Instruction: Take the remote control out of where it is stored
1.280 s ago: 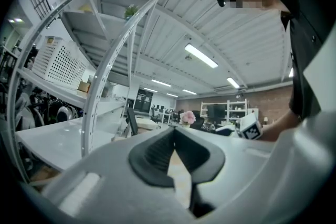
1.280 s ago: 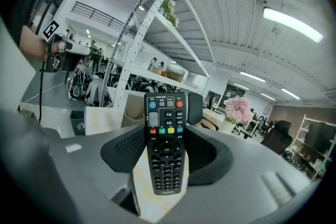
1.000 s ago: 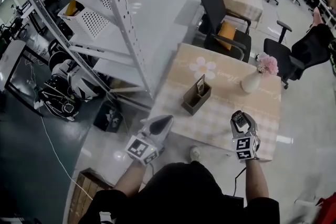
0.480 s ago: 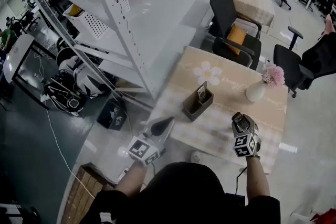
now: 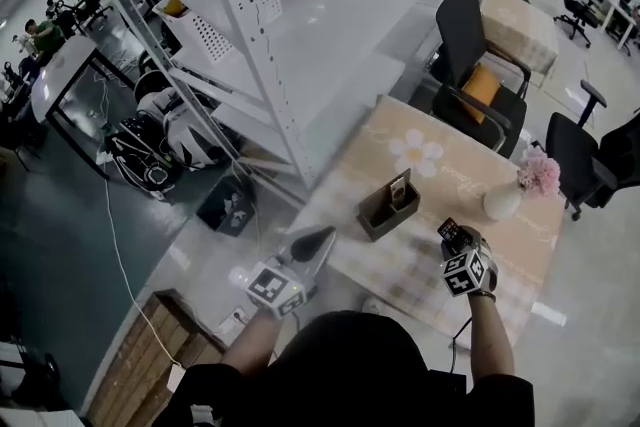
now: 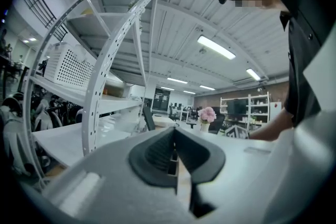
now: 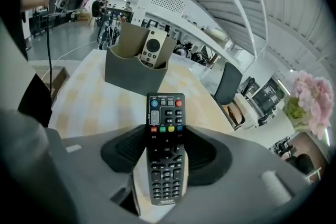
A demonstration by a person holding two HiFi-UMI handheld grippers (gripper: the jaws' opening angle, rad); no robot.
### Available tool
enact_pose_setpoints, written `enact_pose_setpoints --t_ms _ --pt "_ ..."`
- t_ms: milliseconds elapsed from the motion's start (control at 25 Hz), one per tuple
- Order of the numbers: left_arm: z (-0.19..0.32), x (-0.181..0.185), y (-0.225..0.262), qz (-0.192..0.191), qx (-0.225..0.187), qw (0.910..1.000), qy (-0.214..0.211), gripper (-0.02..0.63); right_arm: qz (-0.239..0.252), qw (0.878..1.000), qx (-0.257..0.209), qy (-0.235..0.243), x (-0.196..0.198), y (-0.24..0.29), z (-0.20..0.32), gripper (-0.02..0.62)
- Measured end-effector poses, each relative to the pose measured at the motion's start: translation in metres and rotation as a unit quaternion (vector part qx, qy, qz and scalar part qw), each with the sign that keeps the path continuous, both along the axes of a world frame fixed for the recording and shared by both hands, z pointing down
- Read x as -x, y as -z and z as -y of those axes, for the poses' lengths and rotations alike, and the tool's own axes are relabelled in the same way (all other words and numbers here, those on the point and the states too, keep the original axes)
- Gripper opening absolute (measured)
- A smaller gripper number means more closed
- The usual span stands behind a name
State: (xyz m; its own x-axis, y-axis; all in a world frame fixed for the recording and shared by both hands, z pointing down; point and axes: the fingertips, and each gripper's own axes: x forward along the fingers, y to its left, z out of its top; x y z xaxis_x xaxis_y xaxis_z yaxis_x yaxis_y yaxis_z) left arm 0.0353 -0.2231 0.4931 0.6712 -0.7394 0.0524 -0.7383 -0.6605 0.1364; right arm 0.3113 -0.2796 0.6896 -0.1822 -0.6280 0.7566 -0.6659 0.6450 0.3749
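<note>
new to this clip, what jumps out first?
A black remote is gripped in the right gripper, held above the checked table. Beyond it, a grey holder stands on the table with a white remote sticking up out of it. In the head view, a vase of pink flowers stands near the table's right side and a big white shelf rack fills the left.

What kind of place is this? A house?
Probably not a house: it looks like a big office or lab, with tall white metal shelving, office chairs and long ceiling lights.
</note>
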Motion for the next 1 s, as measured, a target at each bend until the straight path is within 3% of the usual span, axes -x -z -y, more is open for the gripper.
enact_pose_setpoints --t_ms 560,1000 --pt "-0.012 0.022 -0.008 0.011 0.015 0.9960 0.088 0.001 -0.003 0.994 0.102 0.049 0.014 -0.048 0.024 0.229" --pt "-0.022 0.033 -0.022 0.013 0.035 0.9912 0.127 0.000 -0.011 0.988 0.131 0.074 0.021 -0.069 0.031 0.230"
